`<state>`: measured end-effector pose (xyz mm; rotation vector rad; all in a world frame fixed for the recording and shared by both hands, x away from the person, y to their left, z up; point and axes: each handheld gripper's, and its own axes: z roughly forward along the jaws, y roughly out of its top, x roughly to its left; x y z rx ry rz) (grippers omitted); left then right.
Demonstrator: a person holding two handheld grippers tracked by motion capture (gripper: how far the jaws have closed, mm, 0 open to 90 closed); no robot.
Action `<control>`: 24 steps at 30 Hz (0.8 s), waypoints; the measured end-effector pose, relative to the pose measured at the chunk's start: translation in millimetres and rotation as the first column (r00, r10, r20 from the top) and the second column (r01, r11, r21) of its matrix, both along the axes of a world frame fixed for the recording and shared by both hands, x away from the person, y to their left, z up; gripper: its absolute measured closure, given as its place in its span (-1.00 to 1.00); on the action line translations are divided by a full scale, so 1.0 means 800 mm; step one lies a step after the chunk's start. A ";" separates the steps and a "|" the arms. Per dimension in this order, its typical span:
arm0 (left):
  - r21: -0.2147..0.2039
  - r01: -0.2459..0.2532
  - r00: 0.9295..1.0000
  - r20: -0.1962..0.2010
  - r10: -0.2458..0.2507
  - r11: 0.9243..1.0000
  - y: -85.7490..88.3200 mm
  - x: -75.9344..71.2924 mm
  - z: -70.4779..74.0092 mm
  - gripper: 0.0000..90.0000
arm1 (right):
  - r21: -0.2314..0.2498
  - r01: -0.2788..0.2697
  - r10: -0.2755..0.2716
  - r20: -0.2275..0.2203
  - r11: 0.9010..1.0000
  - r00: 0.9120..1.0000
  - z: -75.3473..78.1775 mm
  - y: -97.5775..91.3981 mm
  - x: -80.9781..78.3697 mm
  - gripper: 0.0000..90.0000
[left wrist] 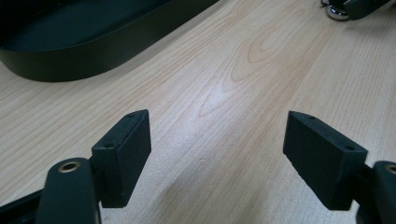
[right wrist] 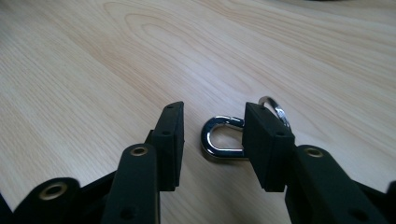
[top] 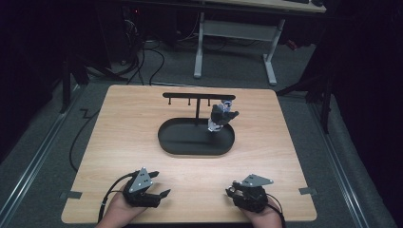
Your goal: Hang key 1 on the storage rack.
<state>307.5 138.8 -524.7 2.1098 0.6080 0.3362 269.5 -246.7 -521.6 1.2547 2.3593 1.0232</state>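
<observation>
Padlock (right wrist: pixel 224 140) lies flat on counter (right wrist: pixel 93 70), small, metal, slippery (key ring attached). Right tongs (right wrist: pixel 212 140) part open, straddling it, not pressing; grasp body sides. Left tongs (left wrist: pixel 217 154) wide open, empty.

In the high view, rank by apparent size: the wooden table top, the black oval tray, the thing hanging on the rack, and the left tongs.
Largest to smallest, as they look there:
1. Wooden table top
2. Black oval tray
3 and 4. Left tongs and the hanging thing: too alike to rank, and the tongs sit nearer the camera.
</observation>
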 end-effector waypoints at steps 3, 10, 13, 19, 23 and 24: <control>0.005 0.004 1.000 -0.001 -0.004 1.000 -0.001 0.000 0.000 -0.47 | 0.018 0.027 -0.027 -0.010 0.999 1.000 0.000 -0.014 -0.005 0.27; 0.005 0.003 1.000 0.000 -0.003 1.000 -0.002 0.000 0.000 -0.46 | 0.057 0.116 -0.116 0.011 0.992 0.993 0.011 -0.053 -0.022 0.59; 0.008 0.003 1.000 -0.001 -0.003 1.000 -0.002 0.001 -0.001 -0.47 | 0.012 0.145 -0.145 -0.021 0.989 0.989 0.008 -0.056 -0.022 1.00; 0.012 0.004 1.000 0.000 -0.004 1.000 -0.001 0.000 -0.002 -0.46 | -0.010 0.170 -0.170 -0.034 0.985 0.985 0.000 -0.043 0.006 1.00; 0.010 0.000 1.000 -0.002 0.000 1.000 0.001 -0.001 -0.002 -0.46 | -0.051 0.188 -0.189 -0.004 0.981 0.982 0.003 -0.034 0.035 0.93; 0.009 0.000 1.000 -0.001 0.000 1.000 0.002 -0.001 -0.001 -0.46 | -0.018 0.191 -0.190 0.015 0.981 0.982 0.010 -0.030 0.031 0.91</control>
